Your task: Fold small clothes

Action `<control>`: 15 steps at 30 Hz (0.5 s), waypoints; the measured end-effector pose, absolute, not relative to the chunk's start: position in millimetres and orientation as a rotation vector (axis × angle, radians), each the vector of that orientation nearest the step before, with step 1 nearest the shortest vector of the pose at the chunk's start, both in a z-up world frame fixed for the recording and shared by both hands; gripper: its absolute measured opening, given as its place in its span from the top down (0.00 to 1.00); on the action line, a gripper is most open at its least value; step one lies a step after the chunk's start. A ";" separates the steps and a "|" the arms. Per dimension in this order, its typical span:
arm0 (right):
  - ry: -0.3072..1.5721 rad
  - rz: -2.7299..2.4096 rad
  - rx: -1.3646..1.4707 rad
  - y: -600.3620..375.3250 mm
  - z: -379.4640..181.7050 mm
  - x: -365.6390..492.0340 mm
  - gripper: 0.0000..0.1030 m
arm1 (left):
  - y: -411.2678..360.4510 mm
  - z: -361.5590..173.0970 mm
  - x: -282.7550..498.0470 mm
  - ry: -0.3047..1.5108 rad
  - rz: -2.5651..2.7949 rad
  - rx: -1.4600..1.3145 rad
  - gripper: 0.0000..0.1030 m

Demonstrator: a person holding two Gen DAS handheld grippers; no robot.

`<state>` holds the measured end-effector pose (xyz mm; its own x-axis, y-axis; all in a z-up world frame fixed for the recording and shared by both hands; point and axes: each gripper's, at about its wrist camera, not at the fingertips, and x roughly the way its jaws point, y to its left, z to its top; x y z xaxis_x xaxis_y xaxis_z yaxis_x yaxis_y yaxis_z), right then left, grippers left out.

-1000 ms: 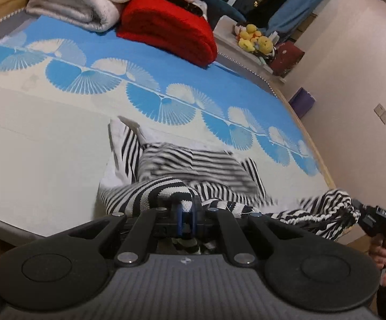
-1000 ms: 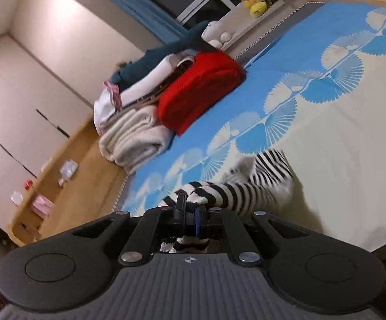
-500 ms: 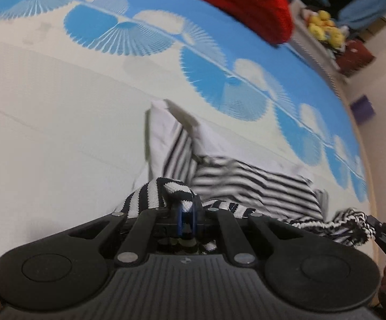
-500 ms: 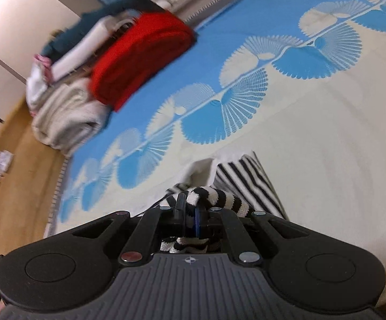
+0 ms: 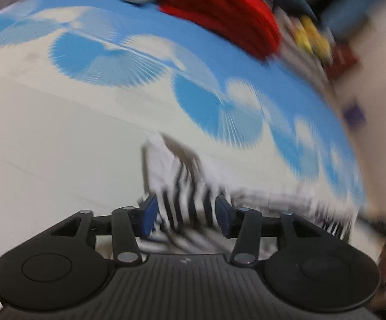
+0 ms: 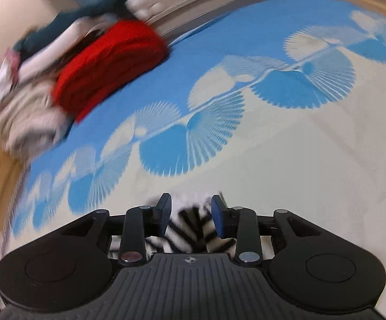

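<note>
The left gripper (image 5: 185, 214) and the right gripper (image 6: 191, 218) are both opening, their blue pads drawing off the striped garment (image 5: 182, 186) that lies between them, so neither now grips it. The garment rests on the bed cover (image 5: 46, 146), on its pale part well short of the red blanket (image 5: 219, 13); one fold looks laid down, with squaring and further folds probably left. It is a soft black-and-white striped knit, bunched and blurred.

Right hand-held gripper (image 6: 191, 217) opening over striped garment (image 6: 190, 229)

Its jaws are spreading, black-and-white cloth between them, on the bed (image 6: 313, 144); a red folded item (image 6: 107, 66) lies far back beside blurred, stacked laundry.
</note>
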<state>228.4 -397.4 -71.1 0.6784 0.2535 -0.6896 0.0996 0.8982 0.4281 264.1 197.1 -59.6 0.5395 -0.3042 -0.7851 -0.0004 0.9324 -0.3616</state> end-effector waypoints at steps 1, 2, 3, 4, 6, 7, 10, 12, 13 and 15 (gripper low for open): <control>0.835 0.122 0.384 -390.7 -69.9 224.9 0.63 | 187.8 -60.7 261.2 0.991 -0.191 -0.252 0.39; 0.836 0.143 0.328 -386.6 -68.0 222.4 0.57 | 177.0 -62.7 257.8 0.989 -0.189 -0.152 0.35; 0.837 0.161 0.275 -382.4 -66.9 220.8 0.54 | 170.6 -64.7 256.2 0.989 -0.186 -0.092 0.30; 0.839 0.179 0.221 -377.9 -67.2 218.1 0.51 | 166.7 -66.5 254.7 0.992 -0.184 -0.064 0.28; 0.853 0.205 0.116 -370.9 -70.1 213.5 0.50 | 160.7 -73.6 253.9 1.012 -0.181 -0.033 0.28; 0.858 0.206 0.060 -366.5 -72.4 212.3 0.50 | 157.7 -76.1 253.9 1.019 -0.176 -0.021 0.28; 0.825 0.173 -0.185 -348.0 -79.7 207.2 0.50 | 146.7 -81.4 260.4 1.022 -0.153 0.040 0.28; 0.810 0.170 -0.338 -334.1 -88.7 205.9 0.50 | 137.6 -85.0 266.9 1.021 -0.139 0.086 0.28; 0.810 0.176 -0.382 -329.0 -92.9 205.8 0.50 | 133.4 -85.5 268.8 1.021 -0.136 0.104 0.27; 0.805 0.197 -0.462 -317.9 -100.9 207.8 0.50 | 124.7 -87.5 272.0 1.011 -0.137 0.151 0.26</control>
